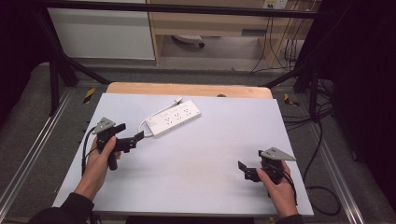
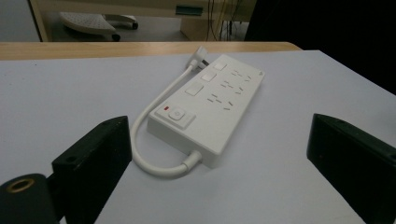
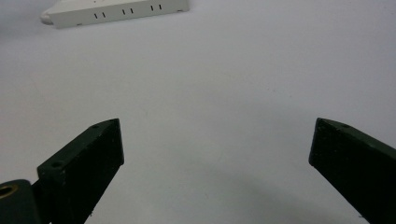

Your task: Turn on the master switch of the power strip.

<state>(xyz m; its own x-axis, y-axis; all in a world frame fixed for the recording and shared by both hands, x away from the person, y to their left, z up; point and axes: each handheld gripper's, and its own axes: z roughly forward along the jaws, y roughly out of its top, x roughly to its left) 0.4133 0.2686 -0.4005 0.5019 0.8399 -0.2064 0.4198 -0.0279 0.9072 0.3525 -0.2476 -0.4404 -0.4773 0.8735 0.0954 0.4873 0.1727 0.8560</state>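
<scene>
A white power strip [image 1: 173, 119] lies slantwise on the white table sheet, left of centre toward the back. Its short white cord [image 2: 154, 135] loops along one side to a plug [image 2: 198, 63] resting at its far end. A switch with a red mark [image 2: 176, 114] sits at the near end. My left gripper [image 1: 130, 132] hovers just left of the strip, open and pointing at it; in the left gripper view its jaws [image 2: 219, 123] stand wide with nothing between them. My right gripper [image 1: 250, 159] is open near the front right, the strip [image 3: 116, 11] far ahead of it [image 3: 218, 126].
The sheet [image 1: 205, 154] covers a wooden table whose bare back edge [image 1: 187, 88] shows. A black frame [image 1: 56, 79] surrounds the table. Cables [image 1: 322, 186] trail on the floor at the right. Cabinets [image 1: 210, 23] stand behind.
</scene>
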